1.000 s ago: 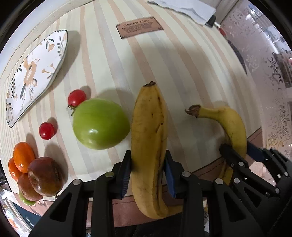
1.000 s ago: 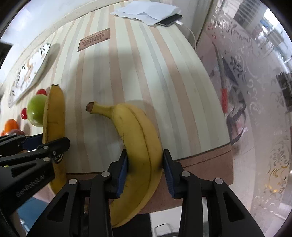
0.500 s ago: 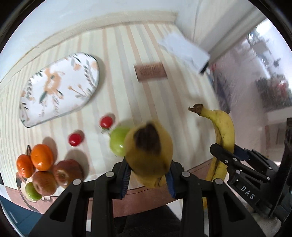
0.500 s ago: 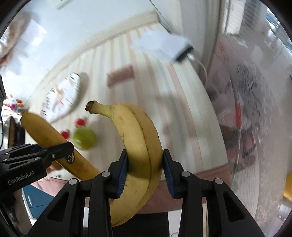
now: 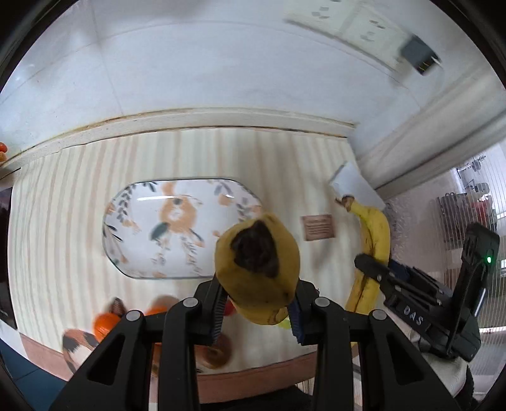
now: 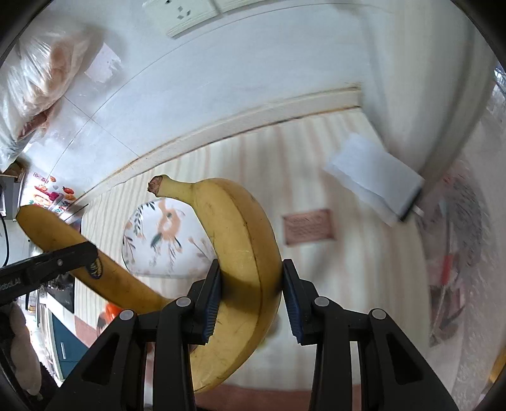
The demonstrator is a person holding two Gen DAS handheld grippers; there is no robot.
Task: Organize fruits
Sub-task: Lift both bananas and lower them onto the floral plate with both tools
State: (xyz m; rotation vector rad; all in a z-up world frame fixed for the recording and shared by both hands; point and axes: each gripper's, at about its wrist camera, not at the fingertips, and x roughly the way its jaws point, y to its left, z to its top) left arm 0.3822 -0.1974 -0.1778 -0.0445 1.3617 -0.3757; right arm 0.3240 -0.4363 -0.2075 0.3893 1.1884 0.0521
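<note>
Bananas fill both my grippers. My left gripper (image 5: 257,311) clamps one banana (image 5: 256,268) end-on toward the lens; my right gripper (image 6: 249,295) grips a second banana (image 6: 240,253) across its middle, stem up-left. Both hang above the striped cloth (image 5: 63,221), in front of the flowered plate (image 5: 177,227). A second ago they lay flat on the cloth; now I have lifted them, and the plate has come to mid-frame.

Striped tablecloth (image 5: 63,240), brown label patch (image 6: 308,226), white folded paper (image 6: 370,177), wall socket (image 6: 182,11), plastic bag (image 6: 41,72)
</note>
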